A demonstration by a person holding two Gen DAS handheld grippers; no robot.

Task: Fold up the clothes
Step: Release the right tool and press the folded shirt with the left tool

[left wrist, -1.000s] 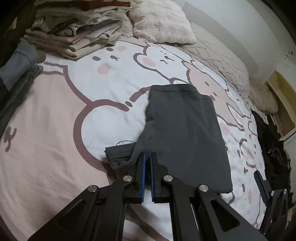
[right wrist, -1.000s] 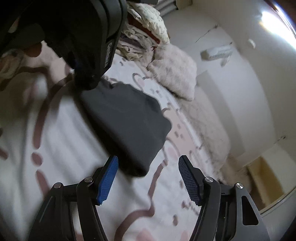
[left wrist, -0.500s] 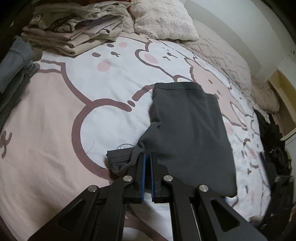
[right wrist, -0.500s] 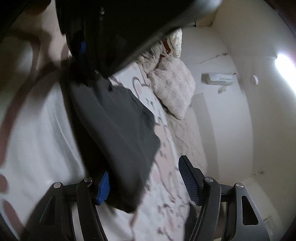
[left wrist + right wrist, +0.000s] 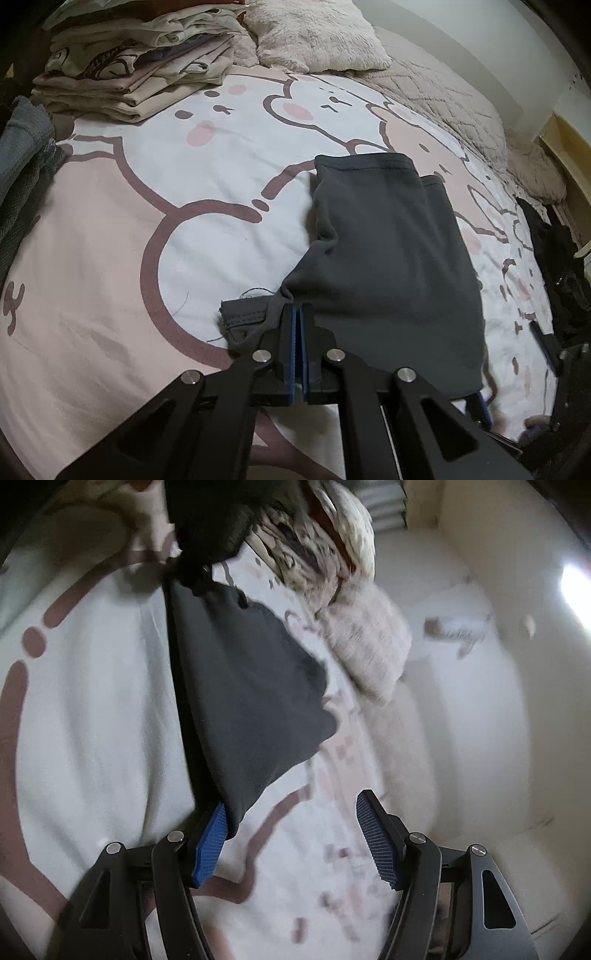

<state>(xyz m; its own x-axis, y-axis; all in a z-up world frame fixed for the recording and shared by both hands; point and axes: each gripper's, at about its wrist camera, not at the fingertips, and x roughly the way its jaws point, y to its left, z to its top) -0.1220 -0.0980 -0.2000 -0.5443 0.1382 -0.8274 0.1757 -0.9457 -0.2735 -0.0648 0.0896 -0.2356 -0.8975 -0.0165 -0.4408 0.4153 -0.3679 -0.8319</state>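
Note:
A dark grey folded garment (image 5: 391, 258) lies on the bunny-print bedsheet (image 5: 155, 236). My left gripper (image 5: 297, 314) is shut on the garment's near left corner, with a hem piece sticking out to its left. My right gripper (image 5: 291, 838) is open at the garment's (image 5: 243, 701) near right corner; the cloth edge rests against its left blue pad (image 5: 210, 843). The right gripper's blue tip also shows in the left wrist view (image 5: 484, 406) under the garment's lower right corner.
A stack of folded clothes (image 5: 136, 70) sits at the bed's far left, a fluffy pillow (image 5: 317, 33) beside it. Grey knit cloth (image 5: 22, 166) lies at the left edge. Dark clothes (image 5: 554, 258) are piled at the right edge. A quilted blanket (image 5: 454, 96) lies along the wall.
The right gripper has moved in to the garment's near right corner, still open. The left gripper stays shut on its corner, and the garment has shifted slightly.

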